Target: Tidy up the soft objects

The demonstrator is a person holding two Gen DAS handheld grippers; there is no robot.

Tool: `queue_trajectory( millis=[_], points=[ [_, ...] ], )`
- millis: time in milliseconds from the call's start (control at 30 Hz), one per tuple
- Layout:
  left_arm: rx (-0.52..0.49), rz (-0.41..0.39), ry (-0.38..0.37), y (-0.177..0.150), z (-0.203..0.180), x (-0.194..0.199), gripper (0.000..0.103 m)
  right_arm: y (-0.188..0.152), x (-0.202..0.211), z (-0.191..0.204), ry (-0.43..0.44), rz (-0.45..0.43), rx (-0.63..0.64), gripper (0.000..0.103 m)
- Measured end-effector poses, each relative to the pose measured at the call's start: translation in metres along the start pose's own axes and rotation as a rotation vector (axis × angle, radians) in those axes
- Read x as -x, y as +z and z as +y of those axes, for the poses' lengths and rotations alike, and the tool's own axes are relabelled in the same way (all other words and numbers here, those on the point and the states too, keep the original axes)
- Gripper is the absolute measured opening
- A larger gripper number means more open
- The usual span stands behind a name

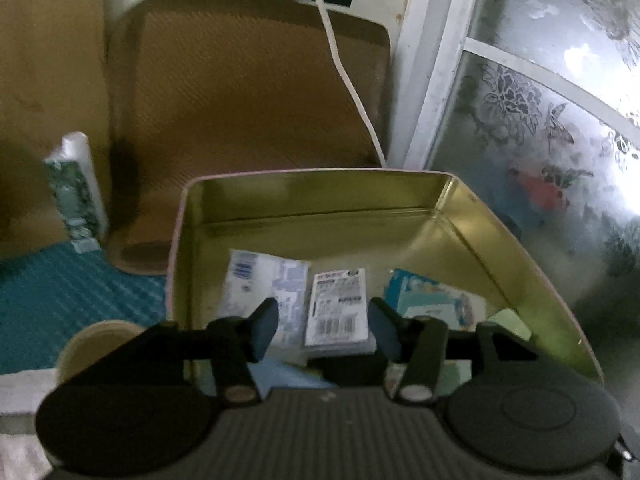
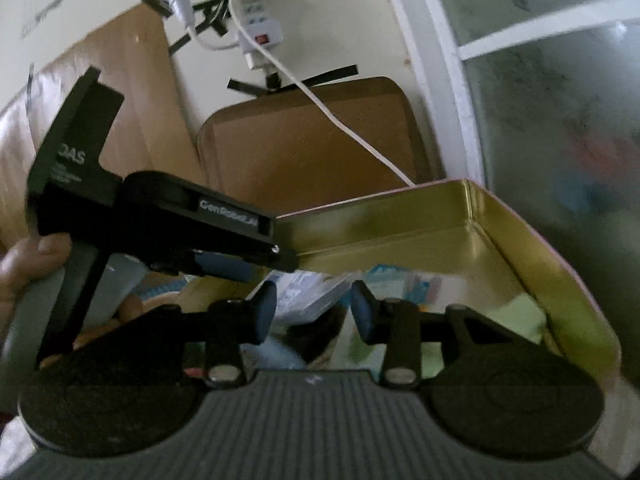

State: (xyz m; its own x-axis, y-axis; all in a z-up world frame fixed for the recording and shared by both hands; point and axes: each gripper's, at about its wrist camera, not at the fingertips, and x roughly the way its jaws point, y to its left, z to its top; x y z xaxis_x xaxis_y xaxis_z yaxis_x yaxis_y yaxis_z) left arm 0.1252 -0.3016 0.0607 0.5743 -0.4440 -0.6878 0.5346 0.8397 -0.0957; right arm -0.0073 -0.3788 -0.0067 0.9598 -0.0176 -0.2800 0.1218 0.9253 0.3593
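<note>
A gold metal tin point(image 1: 472, 216) holds soft packets: a white pack with barcodes point(image 1: 338, 308), a blue-and-white packet point(image 1: 262, 280) left of it, and a blue illustrated packet point(image 1: 432, 298) on the right. My left gripper point(image 1: 323, 326) is open over the tin's near part, its pads either side of the barcode pack, not clamping it. My right gripper point(image 2: 314, 312) is open above the same tin point(image 2: 520, 240), over blurred packets point(image 2: 304, 292). The left gripper's body point(image 2: 160, 216) and the hand holding it cross the right wrist view at left.
A brown cushion-like pad point(image 1: 248, 92) leans on the wall behind the tin, with a white cable point(image 1: 348, 72) across it. A frosted window point(image 1: 540, 100) is at right. A teal mat point(image 1: 72, 300), a wrapped roll point(image 1: 76, 188) and a tan round rim point(image 1: 100, 336) lie left.
</note>
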Motion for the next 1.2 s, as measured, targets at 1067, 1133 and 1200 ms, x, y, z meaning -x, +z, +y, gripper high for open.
queue_trajectory(
  millis=[1067,1133,1200],
  points=[
    [-0.120,-0.160,0.251,-0.157,0.016,0.171,0.103,-0.046,0.124,0.073,0.014,-0.031,-0.193,0.063],
    [-0.109,-0.162,0.247,-0.163,0.018,0.175,0.103,-0.047,0.129,0.079,0.020,-0.029,-0.183,0.064],
    [-0.101,-0.167,0.250,-0.168,0.018,0.179,0.103,-0.049,0.132,0.084,0.025,-0.028,-0.173,0.065]
  ],
)
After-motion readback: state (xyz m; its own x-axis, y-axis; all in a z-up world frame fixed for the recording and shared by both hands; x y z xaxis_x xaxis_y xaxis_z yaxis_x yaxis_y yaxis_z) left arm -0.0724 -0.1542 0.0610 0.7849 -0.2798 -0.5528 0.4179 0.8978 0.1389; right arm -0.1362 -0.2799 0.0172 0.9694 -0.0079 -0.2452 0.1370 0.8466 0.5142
